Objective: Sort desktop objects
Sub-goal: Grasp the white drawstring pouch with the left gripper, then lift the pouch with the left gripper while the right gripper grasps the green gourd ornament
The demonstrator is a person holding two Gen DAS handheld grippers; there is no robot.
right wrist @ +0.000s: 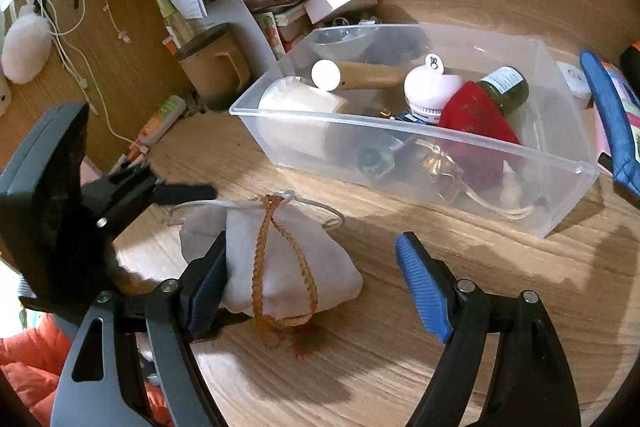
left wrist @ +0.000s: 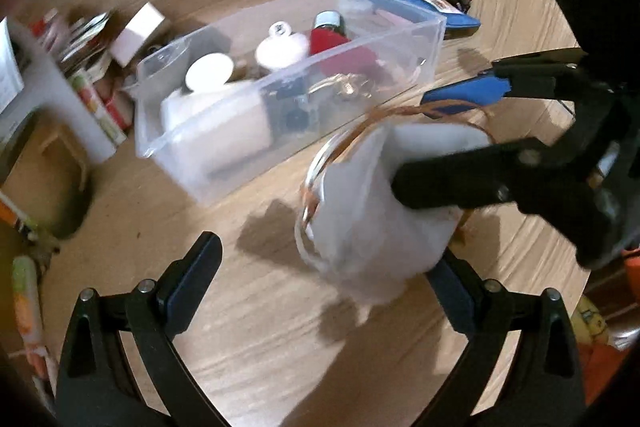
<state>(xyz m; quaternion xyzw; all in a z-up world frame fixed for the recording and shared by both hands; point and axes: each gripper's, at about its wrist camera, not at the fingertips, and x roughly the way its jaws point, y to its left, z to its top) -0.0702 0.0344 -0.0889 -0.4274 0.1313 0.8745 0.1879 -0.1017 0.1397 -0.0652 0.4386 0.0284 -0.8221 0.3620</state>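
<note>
Wooden desktop, with a clear plastic bin of sorted items.
Just before the bin sat a white drawstring pouch (orange cord); left gripper and right gripper both stood apart, flanking it.

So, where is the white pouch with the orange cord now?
The white pouch sits on the wooden desk between the open right tongs, against their left finger, in front of the clear plastic bin.

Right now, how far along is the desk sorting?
Done: red pouch, green jar, white jar lie in the clear bin. In hand: white pouch on the desk, at the open right gripper, not clamped. Left: that pouch, blue case outside the bin.
</note>
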